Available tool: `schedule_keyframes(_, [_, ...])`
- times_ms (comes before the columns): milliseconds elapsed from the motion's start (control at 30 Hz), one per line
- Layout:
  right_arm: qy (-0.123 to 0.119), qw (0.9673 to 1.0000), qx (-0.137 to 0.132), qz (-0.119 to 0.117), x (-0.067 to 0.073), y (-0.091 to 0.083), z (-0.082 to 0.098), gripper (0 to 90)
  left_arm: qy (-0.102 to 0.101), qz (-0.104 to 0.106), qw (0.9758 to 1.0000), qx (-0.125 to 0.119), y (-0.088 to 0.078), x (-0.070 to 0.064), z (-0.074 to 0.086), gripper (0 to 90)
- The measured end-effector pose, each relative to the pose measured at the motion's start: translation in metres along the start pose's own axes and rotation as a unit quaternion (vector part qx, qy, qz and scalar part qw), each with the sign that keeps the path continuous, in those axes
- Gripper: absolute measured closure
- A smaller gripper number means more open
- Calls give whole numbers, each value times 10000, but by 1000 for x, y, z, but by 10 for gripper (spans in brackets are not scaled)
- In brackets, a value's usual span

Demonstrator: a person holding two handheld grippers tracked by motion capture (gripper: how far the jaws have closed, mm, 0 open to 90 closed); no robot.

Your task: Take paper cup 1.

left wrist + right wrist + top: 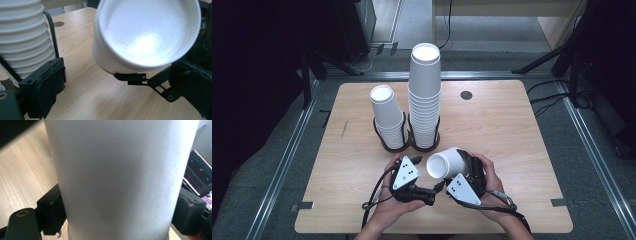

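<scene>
Your right hand-held gripper (455, 172) pinches a single white cup (446, 162), its two black jaws pressed against opposite sides of the cup wall, as the right gripper view shows (120, 180). The cup lies tipped almost level, just in front of the two cup stacks and to their right, lifted off the surface (512, 130). Its long axis runs from your right hand toward your left, with the open mouth facing the left hand-held gripper (424, 192); in the left gripper view you look straight into the white inside of the cup (147, 32). So the left hand-held gripper sits just beside the rim, nearer to it than to either stack, and the coming move likely turns on that rim line. One padded left jaw shows wide to the side, touching nothing, so that hand-held gripper reads as spread and empty. The short stack (388, 117) and the tall stack (425, 95) stand upright in their wire holders, close beyond both hands.
</scene>
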State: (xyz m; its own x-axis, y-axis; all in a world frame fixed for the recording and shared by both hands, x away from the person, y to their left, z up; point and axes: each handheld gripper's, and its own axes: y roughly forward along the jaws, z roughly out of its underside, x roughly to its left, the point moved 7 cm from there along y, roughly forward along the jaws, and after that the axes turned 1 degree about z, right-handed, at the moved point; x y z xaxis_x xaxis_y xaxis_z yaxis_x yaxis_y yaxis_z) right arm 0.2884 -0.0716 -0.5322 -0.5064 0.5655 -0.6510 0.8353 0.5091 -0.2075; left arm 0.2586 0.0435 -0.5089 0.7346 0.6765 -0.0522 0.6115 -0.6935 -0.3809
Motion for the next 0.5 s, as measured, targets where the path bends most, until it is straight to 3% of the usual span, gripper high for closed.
schedule_keyframes(133, [-144, 9998, -8, -109, 6, 0, 0, 150, 88, 104, 9999, 42, 1, -5, 0, 12])
schedule_keyframes(500, [-267, 9989, -122, -372, 14, -1, -1, 150, 108, 220, 9996, 120, 0, -6, 0, 65])
